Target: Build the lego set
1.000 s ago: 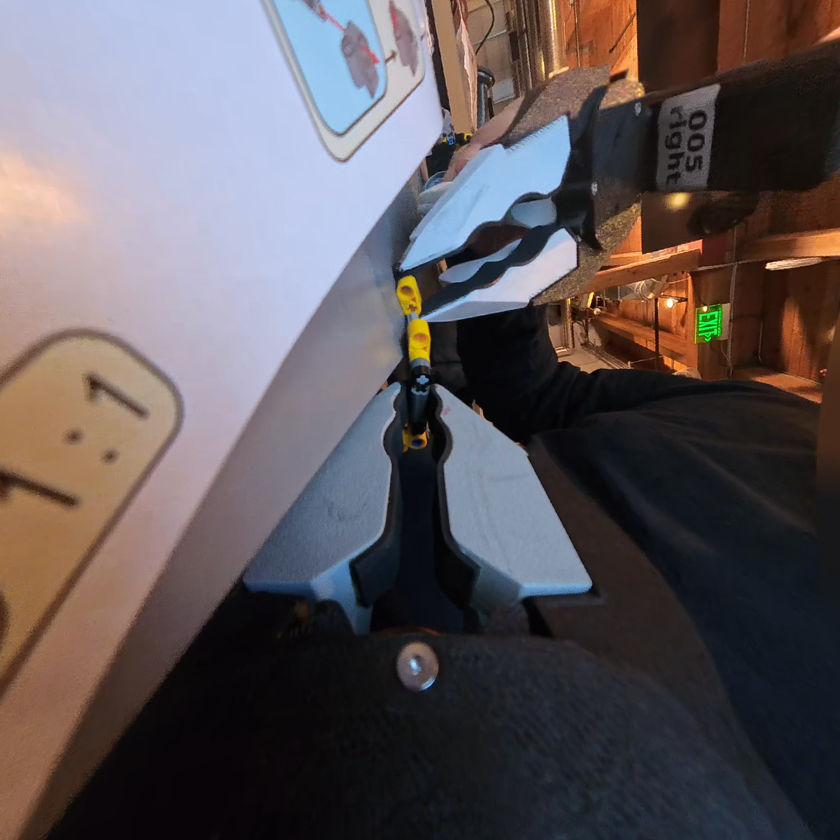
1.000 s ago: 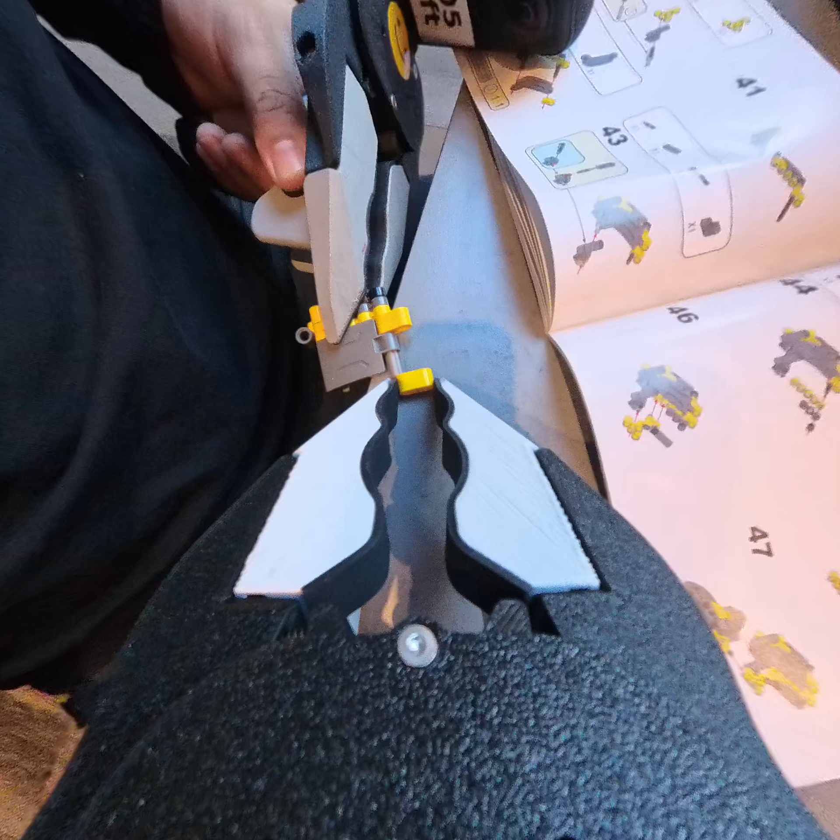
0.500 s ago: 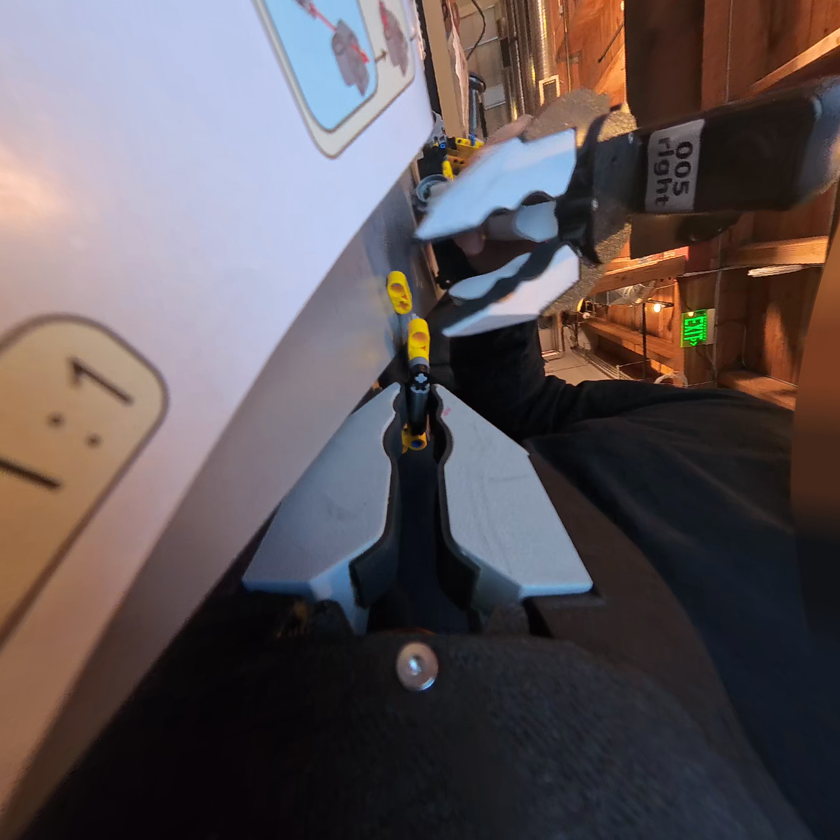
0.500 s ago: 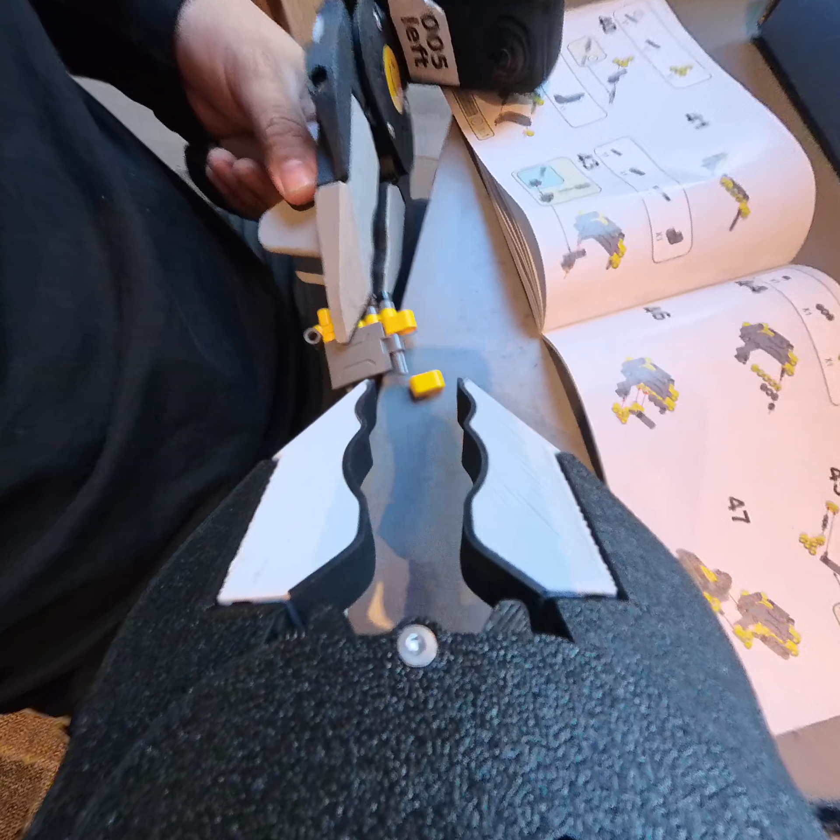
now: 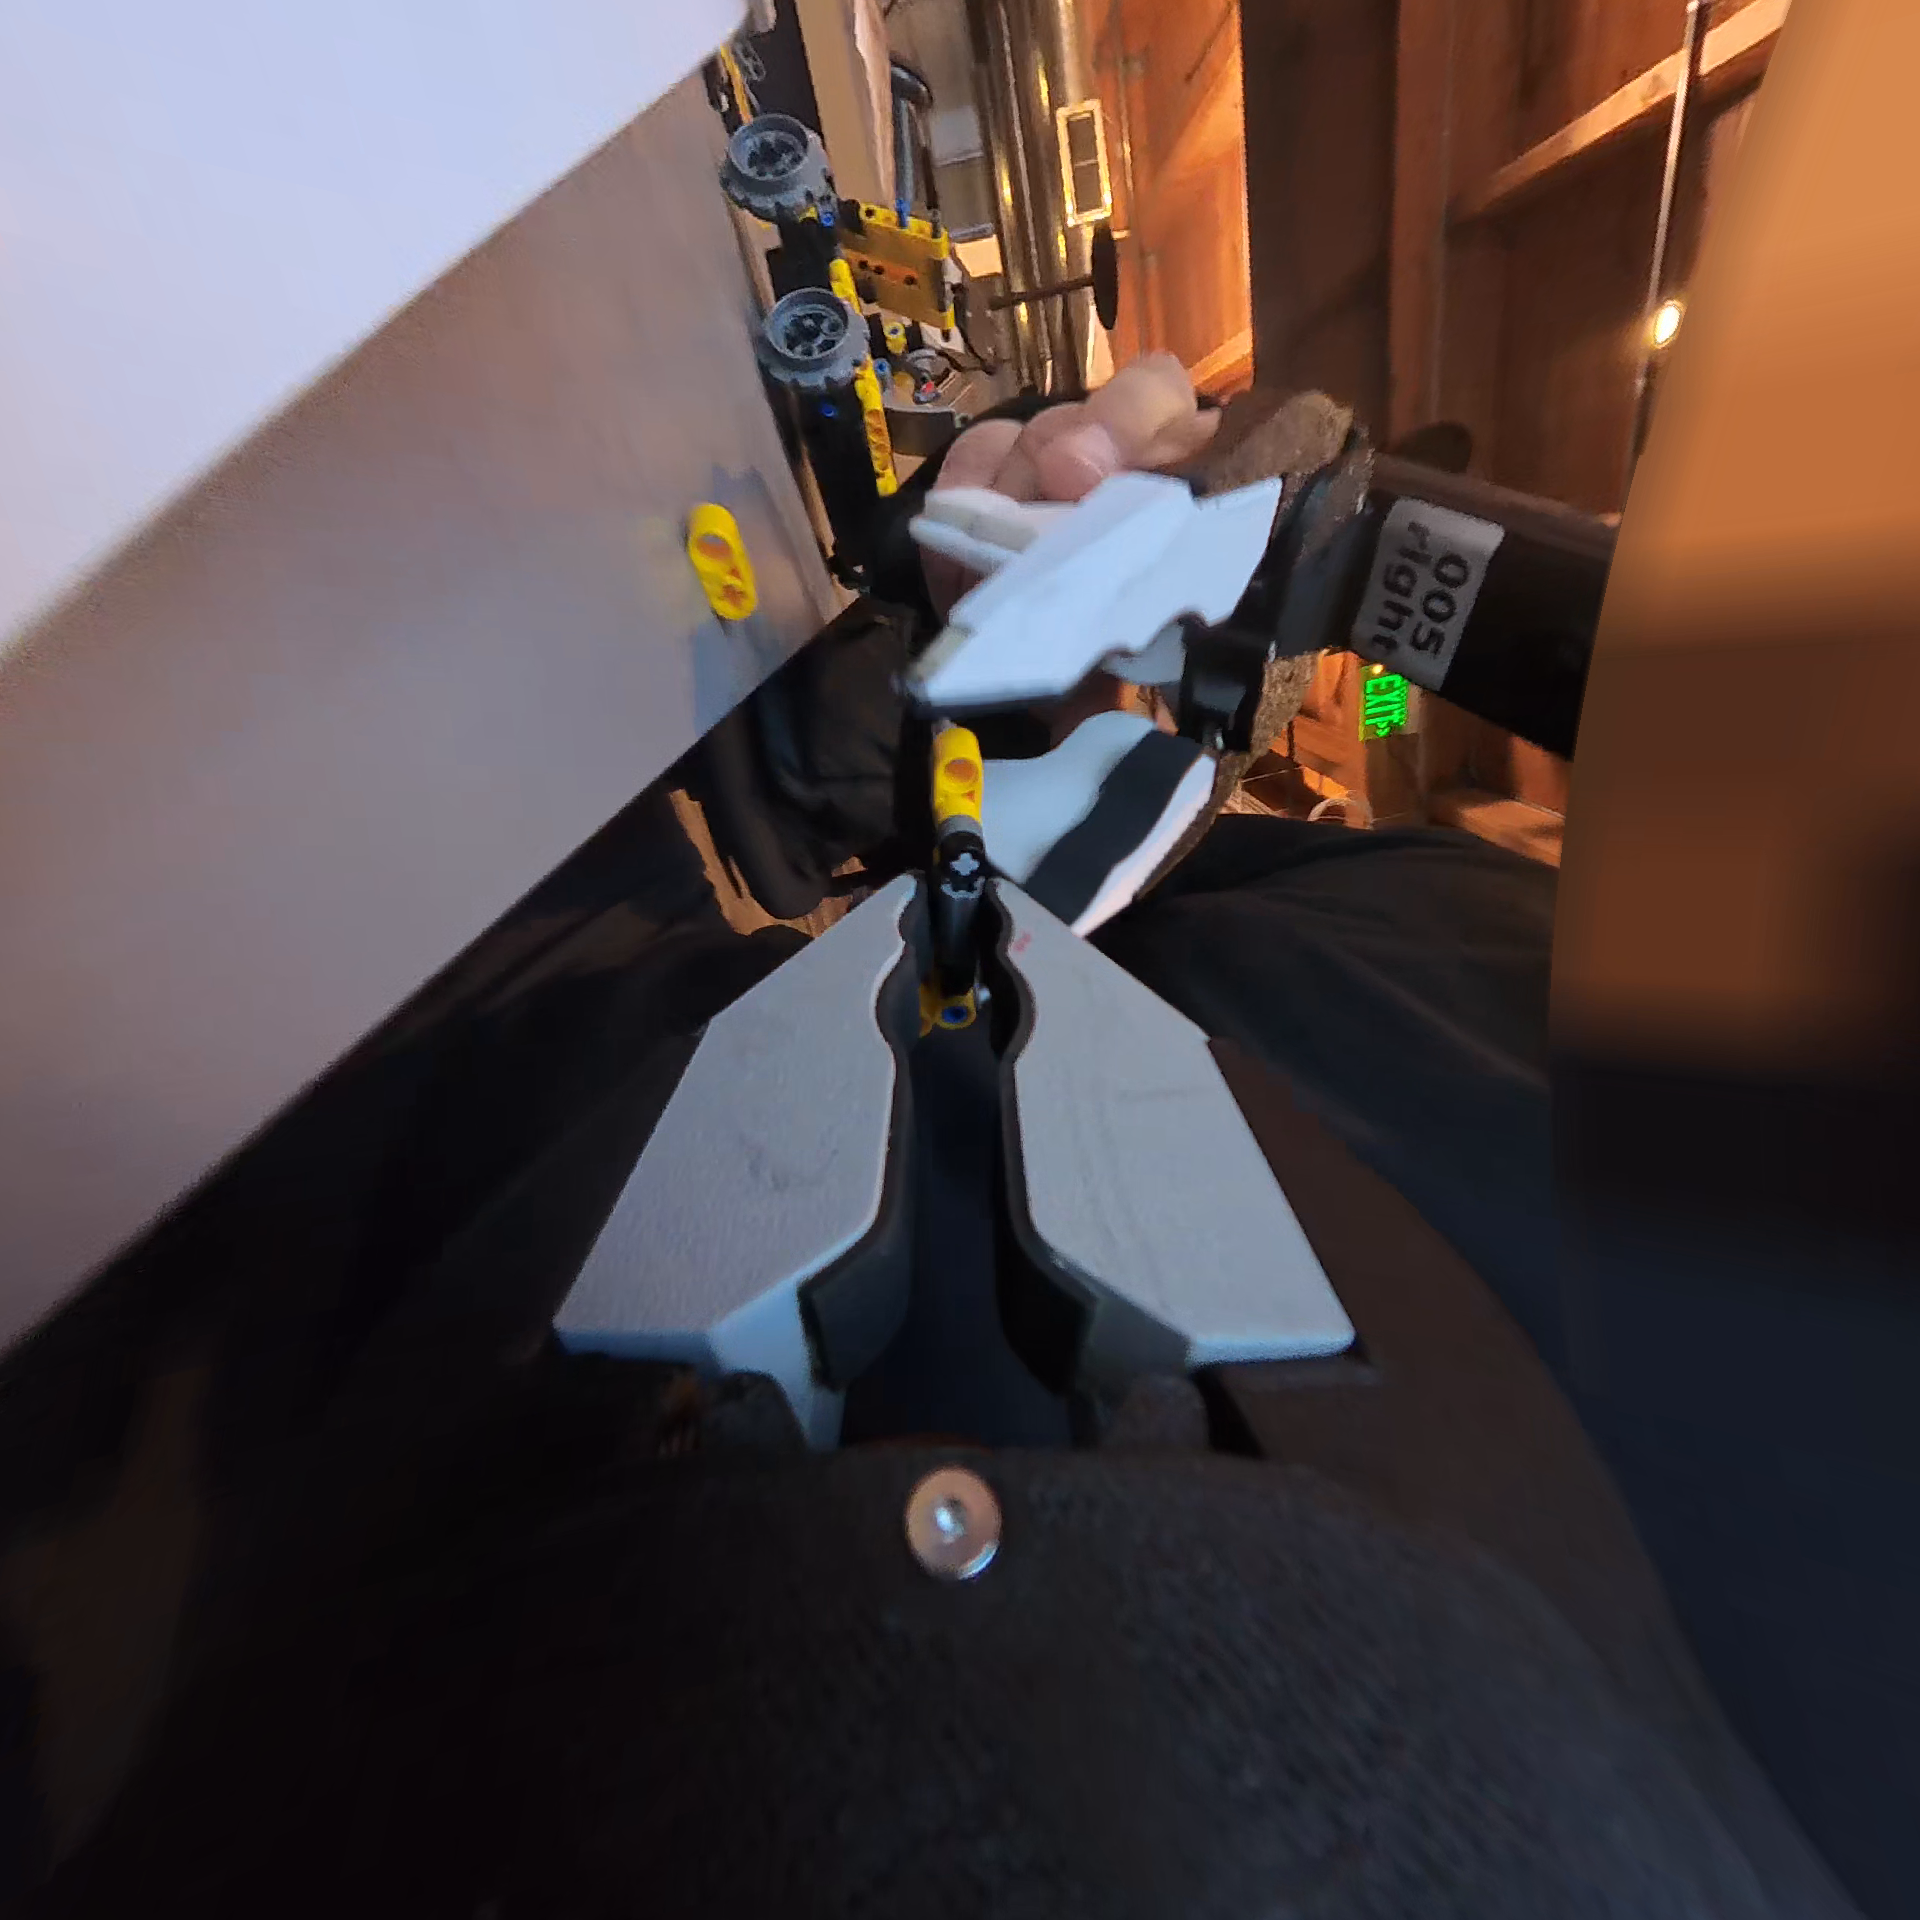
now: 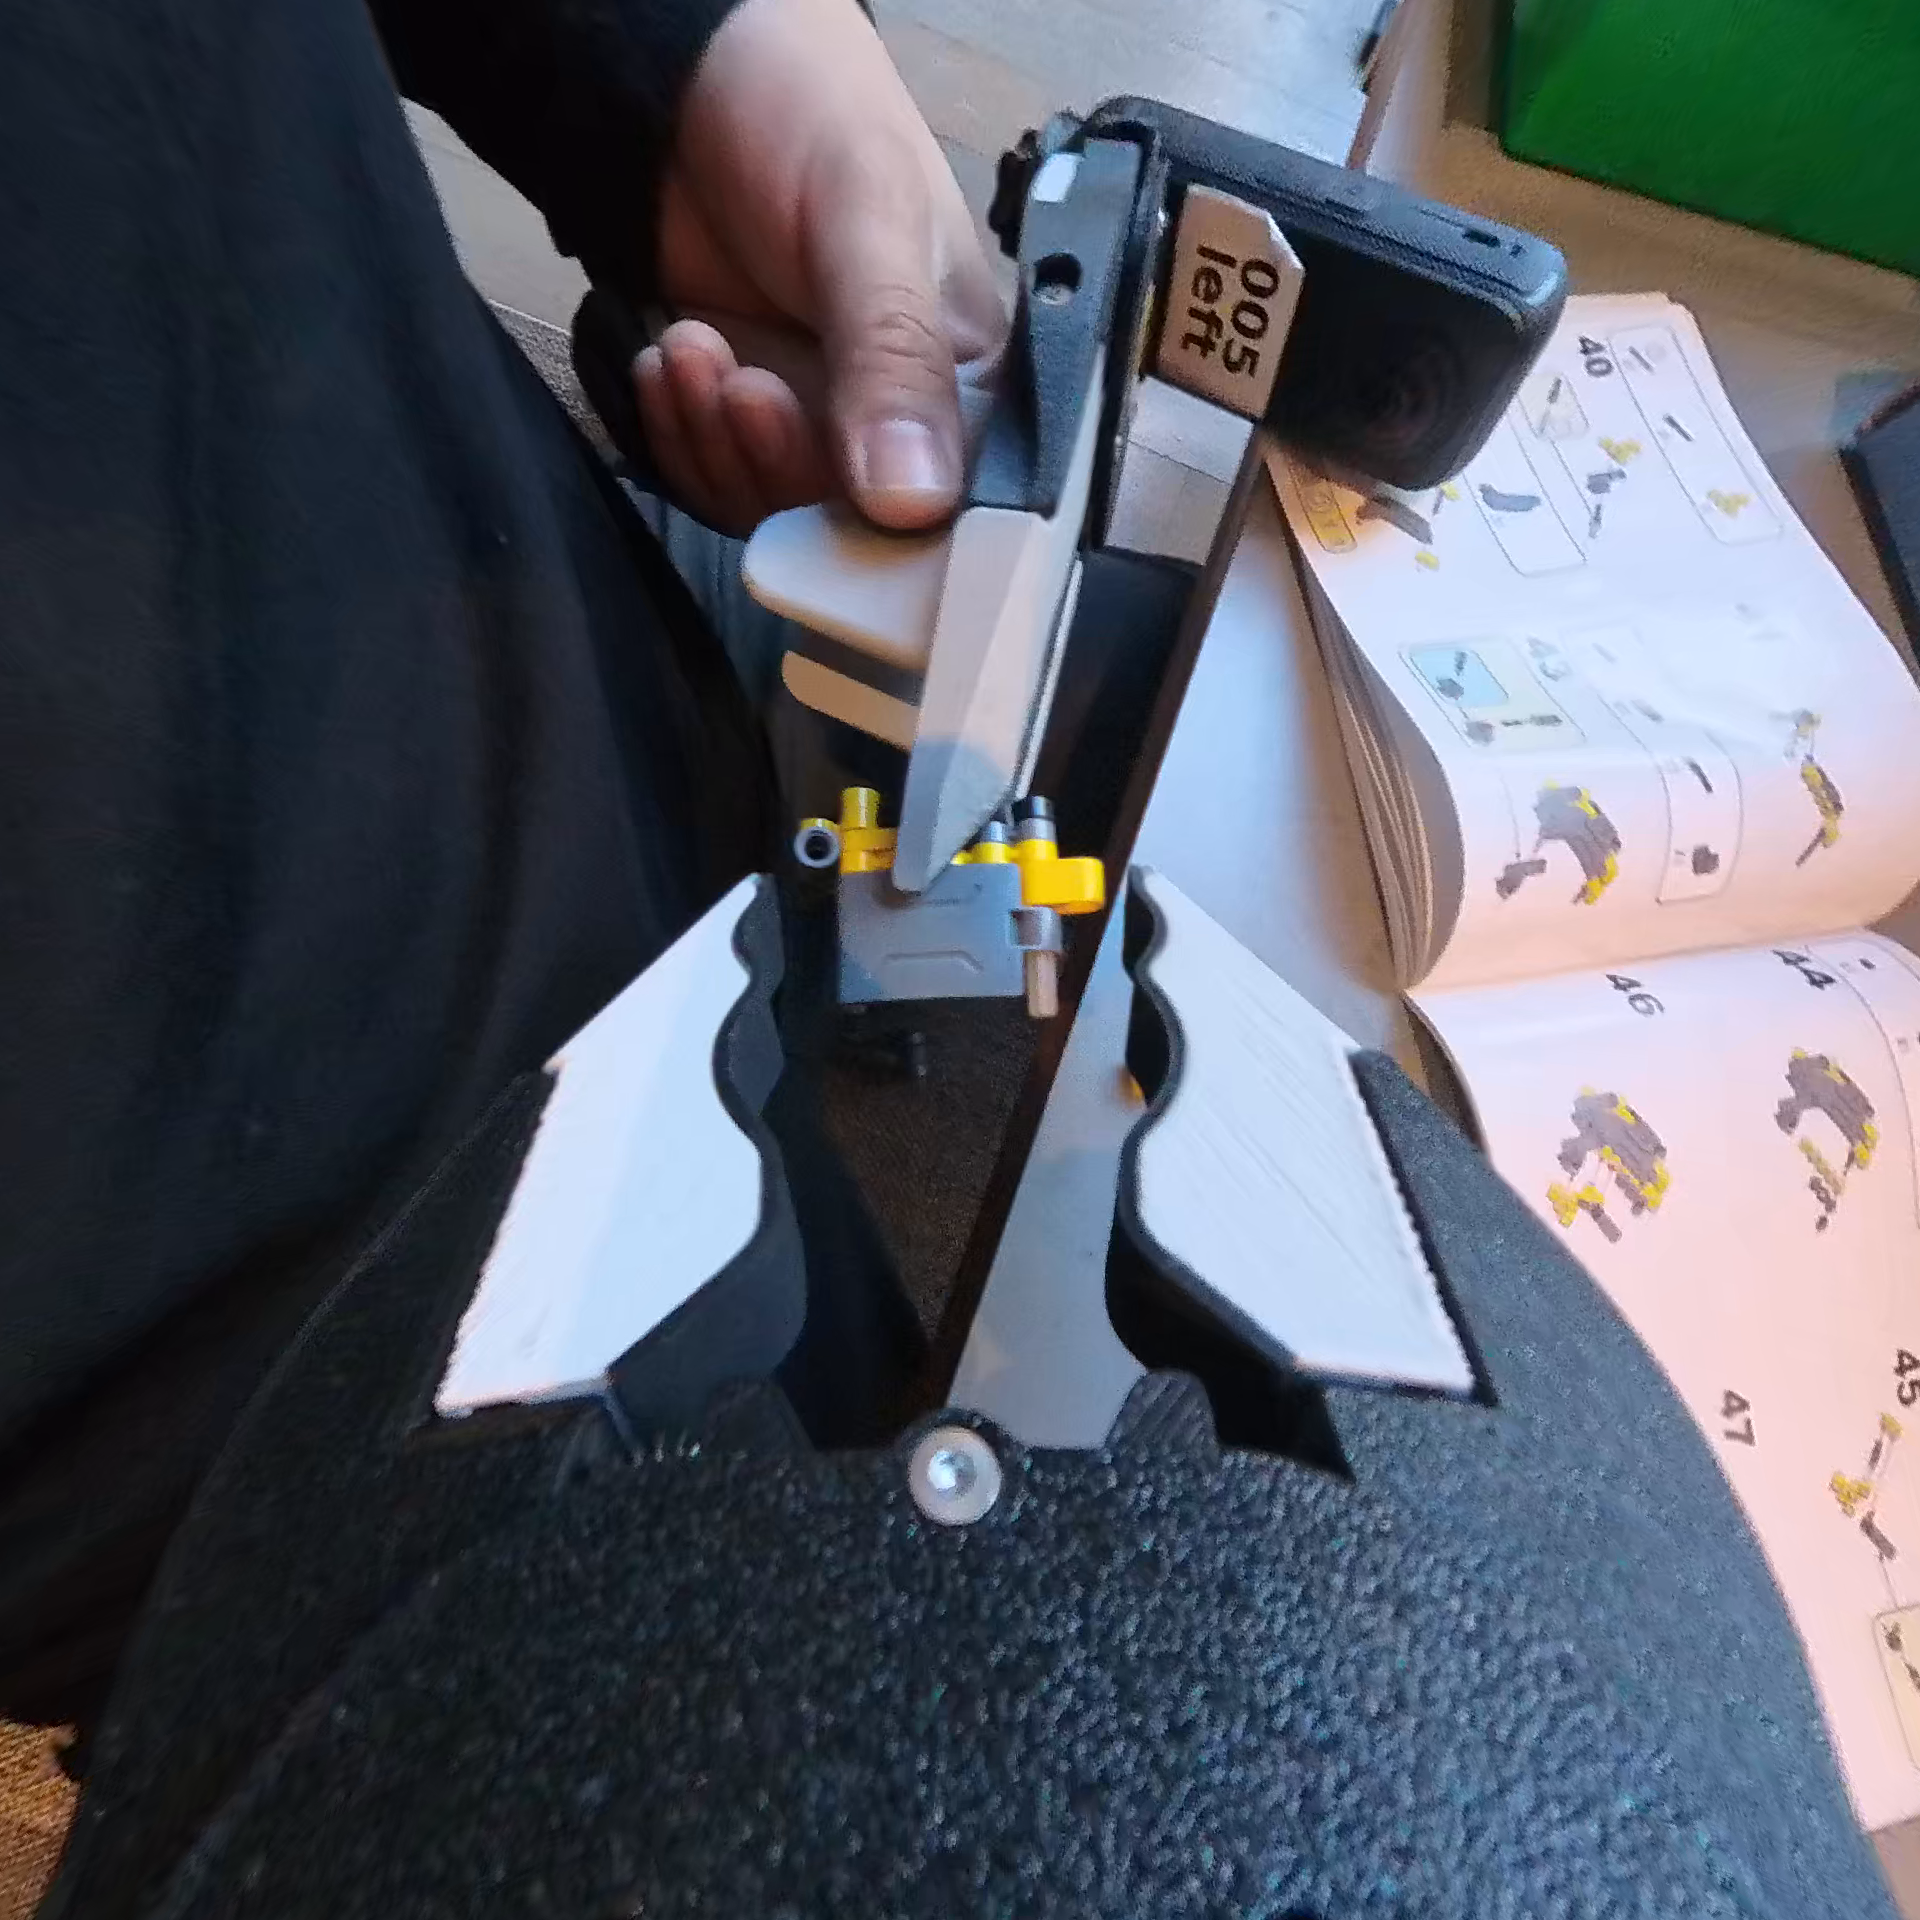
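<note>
My left gripper [image 5: 954,920] is shut on a small brick assembly [image 5: 958,821] made of a grey panel, a black axle and yellow connectors. It holds the assembly off the grey table [image 5: 416,675]. In the right wrist view the assembly [image 6: 935,940] hangs from the left gripper's fingertips [image 6: 930,842], just in front of my right gripper [image 6: 948,904]. My right gripper is open wide and empty. It also shows in the left wrist view [image 5: 1049,717], just beyond the assembly. A loose yellow connector [image 5: 720,561] lies on the table; it is mostly hidden behind my right finger in the right wrist view.
An open instruction booklet [image 6: 1610,831] lies on the table to the right. A partly built yellow and black model with grey wheels [image 5: 831,270] stands farther along the table. A green box [image 6: 1714,104] is at the far right. A person's dark clothing fills the left. Left and right tips are no more than a few centimetres apart.
My right gripper let go of the yellow connector, opened wider and drew back. The connector now lies on the table. My left gripper lifted the assembly away from the table edge.
</note>
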Available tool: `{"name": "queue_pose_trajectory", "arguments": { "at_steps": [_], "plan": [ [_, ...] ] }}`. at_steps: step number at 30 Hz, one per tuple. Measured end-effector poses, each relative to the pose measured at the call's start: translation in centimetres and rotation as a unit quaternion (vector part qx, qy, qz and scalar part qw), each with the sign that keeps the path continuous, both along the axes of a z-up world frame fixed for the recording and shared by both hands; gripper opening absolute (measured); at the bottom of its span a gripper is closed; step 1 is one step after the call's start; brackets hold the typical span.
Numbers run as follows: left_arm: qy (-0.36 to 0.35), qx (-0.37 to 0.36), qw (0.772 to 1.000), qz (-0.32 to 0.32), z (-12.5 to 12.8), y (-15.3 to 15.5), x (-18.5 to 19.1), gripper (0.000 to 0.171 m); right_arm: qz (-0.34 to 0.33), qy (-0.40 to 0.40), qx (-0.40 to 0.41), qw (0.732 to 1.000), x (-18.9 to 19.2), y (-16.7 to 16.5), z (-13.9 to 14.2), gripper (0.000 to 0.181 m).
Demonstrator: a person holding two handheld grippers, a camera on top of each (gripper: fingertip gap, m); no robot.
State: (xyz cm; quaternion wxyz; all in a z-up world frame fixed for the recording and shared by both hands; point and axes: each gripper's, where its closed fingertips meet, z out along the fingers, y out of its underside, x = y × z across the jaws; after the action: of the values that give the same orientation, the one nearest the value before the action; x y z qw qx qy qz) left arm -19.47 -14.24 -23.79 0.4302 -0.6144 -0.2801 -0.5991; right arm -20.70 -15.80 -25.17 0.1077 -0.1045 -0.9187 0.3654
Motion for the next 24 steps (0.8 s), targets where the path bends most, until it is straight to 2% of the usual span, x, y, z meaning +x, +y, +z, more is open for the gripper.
{"name": "queue_pose_trajectory", "arguments": {
  "at_steps": [11, 24],
  "plan": [
    [-0.033, 0.038, 0.999, 0.006, 1.7, 0.1, 0.0, 0.007, -0.026, 0.003, -0.071, 0.997, -0.1, -0.7, 1.4, 0.061],
    [-0.028, 0.051, 0.998, 0.014, 1.8, 0.3, 0.2, 0.007, -0.036, -0.026, -0.091, 0.995, 0.1, -0.6, 1.5, 0.060]
  ]
}}
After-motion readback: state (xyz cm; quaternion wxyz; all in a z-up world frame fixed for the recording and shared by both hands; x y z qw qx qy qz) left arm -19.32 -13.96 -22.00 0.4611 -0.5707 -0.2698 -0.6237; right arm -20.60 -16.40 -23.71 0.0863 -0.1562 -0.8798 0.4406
